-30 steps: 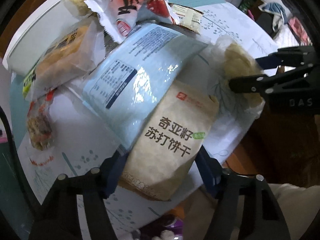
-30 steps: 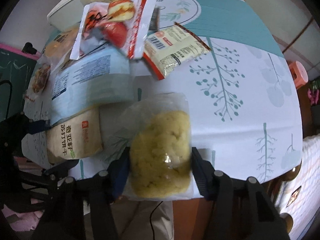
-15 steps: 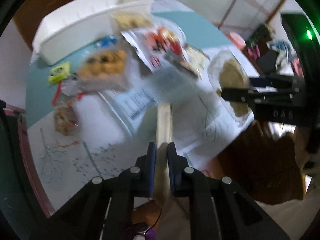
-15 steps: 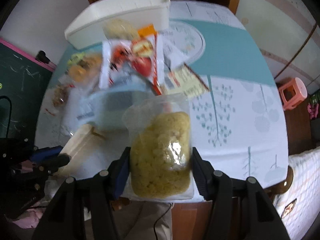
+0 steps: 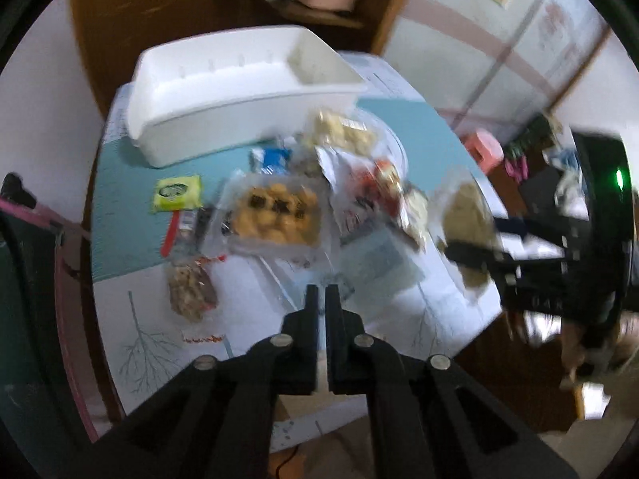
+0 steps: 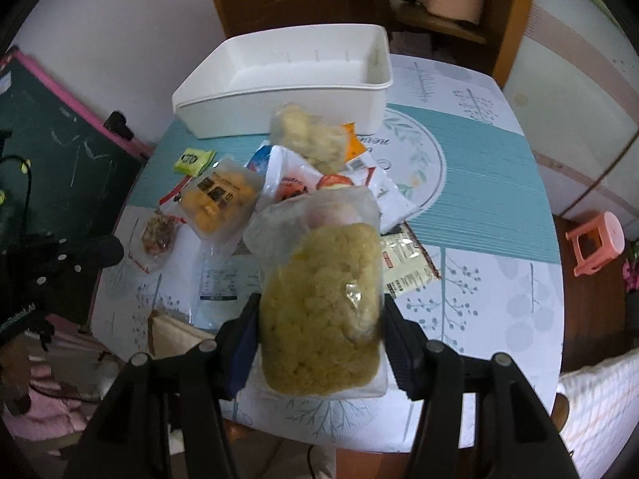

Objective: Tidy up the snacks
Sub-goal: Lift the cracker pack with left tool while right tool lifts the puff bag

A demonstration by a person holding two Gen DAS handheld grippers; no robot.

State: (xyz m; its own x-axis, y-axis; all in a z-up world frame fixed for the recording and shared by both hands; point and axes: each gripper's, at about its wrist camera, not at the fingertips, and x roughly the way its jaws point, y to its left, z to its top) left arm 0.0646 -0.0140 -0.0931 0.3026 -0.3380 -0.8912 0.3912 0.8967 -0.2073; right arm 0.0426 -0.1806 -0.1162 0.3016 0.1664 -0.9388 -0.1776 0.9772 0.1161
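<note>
A white tub [image 6: 287, 80] stands at the table's far side; it also shows in the left wrist view [image 5: 239, 92]. Several snack packs lie in front of it: a yellow-cake pack [image 5: 275, 213], a red-and-white pack [image 6: 295, 183], a pale blue pack [image 6: 219, 279]. My right gripper [image 6: 319, 315] is shut on a clear bag of yellow puffed snack [image 6: 323, 303], held above the near table edge; the bag also shows in the left wrist view [image 5: 465, 215]. My left gripper [image 5: 321, 299] is shut with nothing between its fingers. The beige cracker pack [image 6: 171, 335] lies at the near left edge.
A green sachet [image 5: 175, 193] and a nut pack [image 5: 189, 291] lie at the left of the pile. A chalkboard [image 6: 52, 159] stands left of the table. A pink stool [image 6: 597, 243] stands on the floor at right.
Both grippers have risen and pulled back from the table. My left gripper closed on the beige cracker pack, which has since slipped out; the fingers now meet empty. The right still holds its bag.
</note>
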